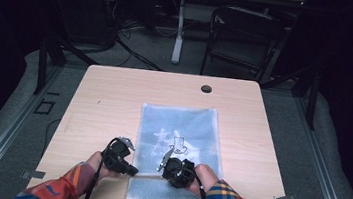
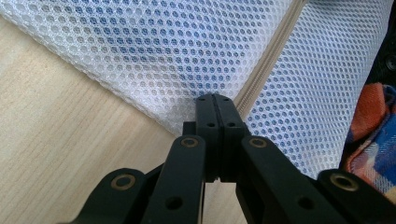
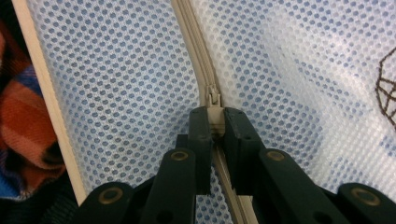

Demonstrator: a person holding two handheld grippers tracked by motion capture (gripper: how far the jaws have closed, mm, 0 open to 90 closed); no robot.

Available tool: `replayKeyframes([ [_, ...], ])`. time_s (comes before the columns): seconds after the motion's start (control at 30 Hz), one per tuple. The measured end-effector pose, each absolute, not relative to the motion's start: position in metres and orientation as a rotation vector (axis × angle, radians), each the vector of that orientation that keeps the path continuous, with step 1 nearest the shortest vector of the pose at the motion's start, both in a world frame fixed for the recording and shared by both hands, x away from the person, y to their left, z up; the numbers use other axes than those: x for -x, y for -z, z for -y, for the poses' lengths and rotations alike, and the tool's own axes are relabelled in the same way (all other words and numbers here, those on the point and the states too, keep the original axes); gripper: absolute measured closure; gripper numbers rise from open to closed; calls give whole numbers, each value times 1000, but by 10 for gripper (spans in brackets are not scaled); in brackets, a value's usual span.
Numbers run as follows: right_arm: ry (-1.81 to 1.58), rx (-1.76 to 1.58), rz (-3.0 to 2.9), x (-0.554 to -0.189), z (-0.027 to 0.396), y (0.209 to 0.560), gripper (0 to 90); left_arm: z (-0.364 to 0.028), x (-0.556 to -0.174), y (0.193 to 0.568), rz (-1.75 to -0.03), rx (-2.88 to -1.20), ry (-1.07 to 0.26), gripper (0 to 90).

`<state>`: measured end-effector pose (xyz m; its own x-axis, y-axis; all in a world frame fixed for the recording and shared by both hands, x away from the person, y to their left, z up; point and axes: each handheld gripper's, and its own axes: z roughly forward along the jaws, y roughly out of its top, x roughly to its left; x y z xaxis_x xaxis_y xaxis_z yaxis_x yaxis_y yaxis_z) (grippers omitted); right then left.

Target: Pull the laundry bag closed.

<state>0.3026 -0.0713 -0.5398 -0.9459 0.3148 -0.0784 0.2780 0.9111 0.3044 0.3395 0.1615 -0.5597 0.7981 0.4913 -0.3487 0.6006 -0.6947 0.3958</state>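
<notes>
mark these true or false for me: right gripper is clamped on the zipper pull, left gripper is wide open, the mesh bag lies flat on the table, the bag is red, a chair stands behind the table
1. The right gripper is clamped on the zipper pull. True.
2. The left gripper is wide open. False: its jaws are shut, pinching the edge of the mesh bag beside the zipper.
3. The mesh bag lies flat on the table. True.
4. The bag is red. False: it is white mesh with a bluish tint; the red is on the person's plaid sleeves.
5. A chair stands behind the table. True, a dark one on the floor past the far edge.
</notes>
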Motion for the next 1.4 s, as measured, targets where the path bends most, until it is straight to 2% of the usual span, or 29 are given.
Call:
replayKeyframes([
  [1.4,-429,-541,-2924,-303,105,537,821,-162,-339,560,-825,-2480,294,900],
])
